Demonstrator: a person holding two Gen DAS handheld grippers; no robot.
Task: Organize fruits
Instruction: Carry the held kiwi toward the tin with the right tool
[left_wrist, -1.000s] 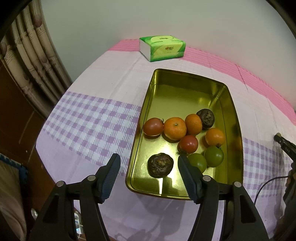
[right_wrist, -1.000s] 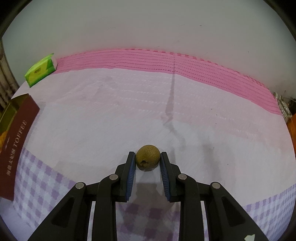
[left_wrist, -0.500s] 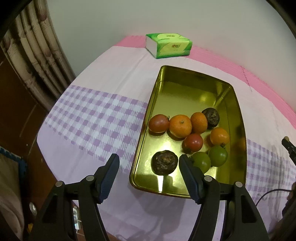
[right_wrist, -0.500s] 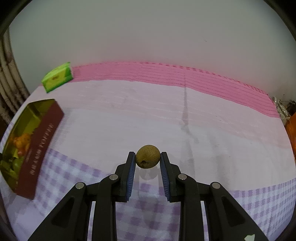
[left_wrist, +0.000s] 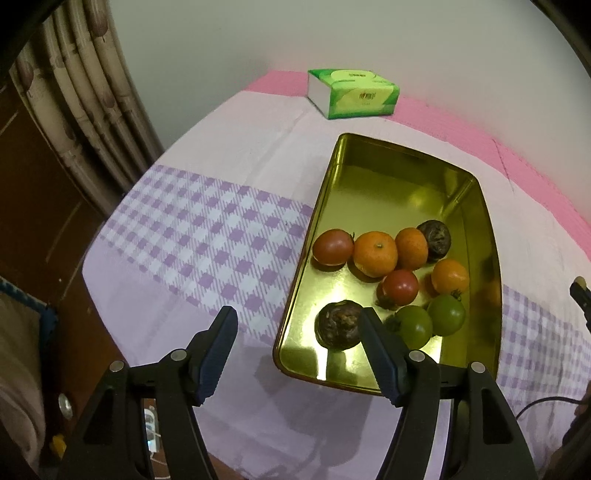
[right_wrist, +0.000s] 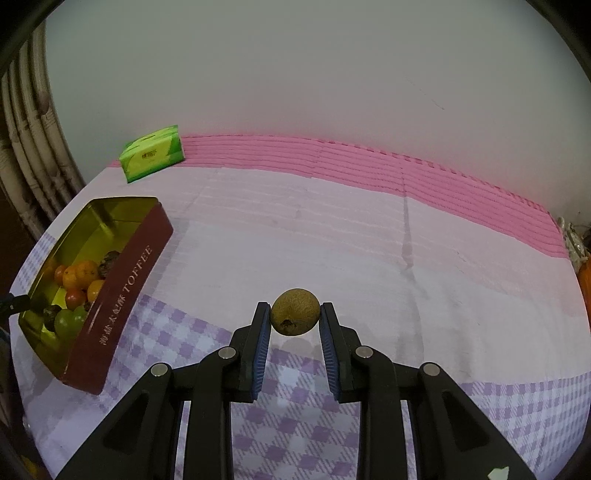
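Right wrist view: the right gripper (right_wrist: 295, 317) clamped a brownish fruit (right_wrist: 294, 312) above the tablecloth (right_wrist: 369, 258); the left gripper (left_wrist: 297, 325) gaped empty beside the tin (left_wrist: 491, 258).

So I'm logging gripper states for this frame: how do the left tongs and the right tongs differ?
The left tongs are spread wide and hold nothing; the right tongs are closed on a brownish-green fruit. The left tongs hover at the near end of the gold tin of fruit; the right tongs are over checked cloth, with the tin off to their left. Both have black arms with blue ribbed pads.
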